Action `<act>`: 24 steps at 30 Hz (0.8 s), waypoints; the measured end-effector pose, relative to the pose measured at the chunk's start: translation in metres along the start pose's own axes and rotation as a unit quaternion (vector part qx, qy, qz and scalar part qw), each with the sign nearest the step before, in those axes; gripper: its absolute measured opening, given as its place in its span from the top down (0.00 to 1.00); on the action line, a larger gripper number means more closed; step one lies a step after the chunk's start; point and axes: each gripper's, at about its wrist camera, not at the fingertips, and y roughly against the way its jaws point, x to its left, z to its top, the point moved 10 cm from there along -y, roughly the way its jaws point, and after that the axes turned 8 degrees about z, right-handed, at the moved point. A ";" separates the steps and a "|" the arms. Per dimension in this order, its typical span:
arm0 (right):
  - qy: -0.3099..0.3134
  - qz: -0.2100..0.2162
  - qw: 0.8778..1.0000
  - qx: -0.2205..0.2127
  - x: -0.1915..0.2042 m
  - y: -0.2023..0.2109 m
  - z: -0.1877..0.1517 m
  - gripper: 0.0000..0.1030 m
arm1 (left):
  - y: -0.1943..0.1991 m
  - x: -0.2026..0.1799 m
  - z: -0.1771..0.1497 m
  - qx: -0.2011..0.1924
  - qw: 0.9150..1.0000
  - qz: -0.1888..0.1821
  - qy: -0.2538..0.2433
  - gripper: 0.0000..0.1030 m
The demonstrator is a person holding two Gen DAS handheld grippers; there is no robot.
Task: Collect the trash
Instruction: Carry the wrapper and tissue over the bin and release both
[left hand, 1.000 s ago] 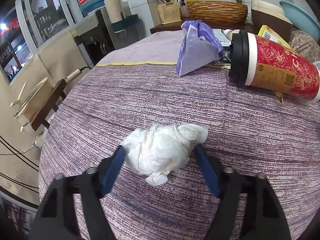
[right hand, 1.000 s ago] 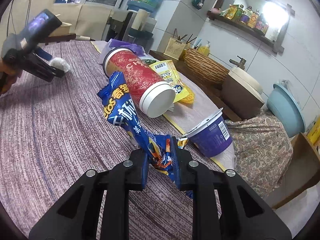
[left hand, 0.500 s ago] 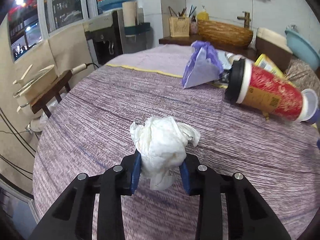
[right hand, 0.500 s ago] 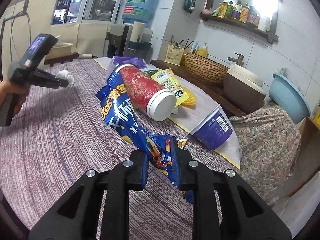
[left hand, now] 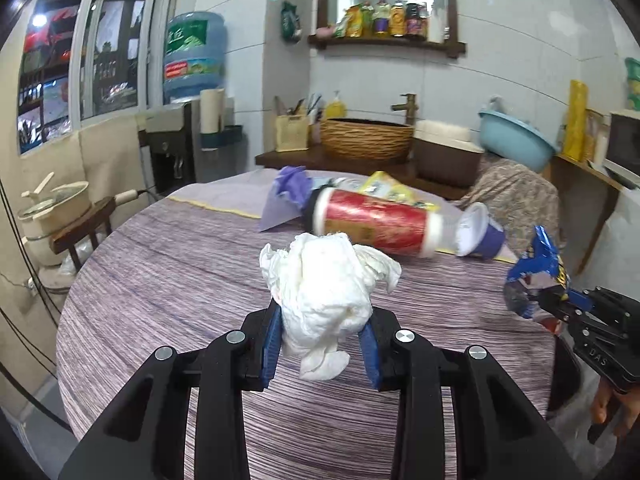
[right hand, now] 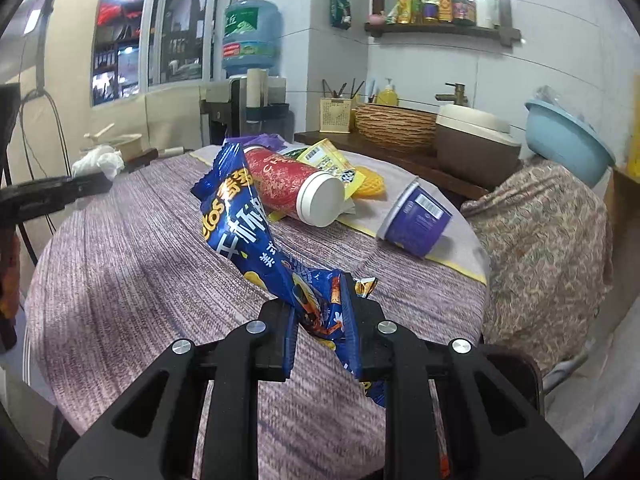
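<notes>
Left wrist view: my left gripper (left hand: 320, 342) is clamped on a crumpled white tissue (left hand: 325, 294); the wad bulges up above my blue pads (left hand: 272, 340) and a tail hangs below them, clear of the table (left hand: 168, 280).
Left jaws: narrowed onto the tissue from both sides, touching it.
Ahead of left jaws: red paper cup (left hand: 370, 222) lying on its side, dark lid end to the left; purple plastic bag (left hand: 286, 198) just behind that lid end; purple tub (left hand: 480, 234) tipped over at the cup's right end; yellow packet (left hand: 386, 188) behind the cup.
Right of left jaws: my right gripper (left hand: 550, 305) comes in from the edge, blue wrapper in its tips.
Right wrist view: my right gripper (right hand: 322, 330) pinches a blue snack bag (right hand: 240, 216) at its lower crumpled end; the printed upper part rises forward and left of the jaws.
Right jaws: nearly together, the bag squeezed between them.
Ahead of right jaws: red cup (right hand: 292, 186) with its white base toward me; purple tub (right hand: 418, 220) to the right, apart from the cup.
Far left of right jaws: left gripper (right hand: 86, 185) with the tissue (right hand: 98, 162) at its tip.
</notes>
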 end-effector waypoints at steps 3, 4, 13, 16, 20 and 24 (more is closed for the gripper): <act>-0.026 -0.007 0.999 -0.018 -0.011 0.023 -0.007 0.80 | 0.014 -0.035 -0.004 -0.011 0.999 -0.037 -0.008 0.67; -0.034 -0.010 0.999 -0.023 -0.015 0.030 -0.009 0.80 | 0.017 -0.048 -0.005 -0.010 0.998 -0.054 -0.005 0.67; -0.099 -0.125 0.987 -0.032 -0.115 0.095 -0.050 0.80 | 0.019 -0.183 -0.017 0.010 0.981 -0.191 -0.029 0.67; -0.137 -0.163 0.977 -0.009 -0.162 0.097 -0.081 0.80 | 0.022 -0.229 -0.023 0.019 0.973 -0.226 -0.051 0.67; -0.188 -0.193 0.962 0.039 -0.214 0.080 -0.135 0.80 | 0.019 -0.280 -0.040 0.035 0.963 -0.257 -0.078 0.67; -0.256 -0.174 0.947 0.081 -0.242 0.053 -0.190 0.80 | 0.009 -0.316 -0.062 0.061 0.955 -0.274 -0.098 0.67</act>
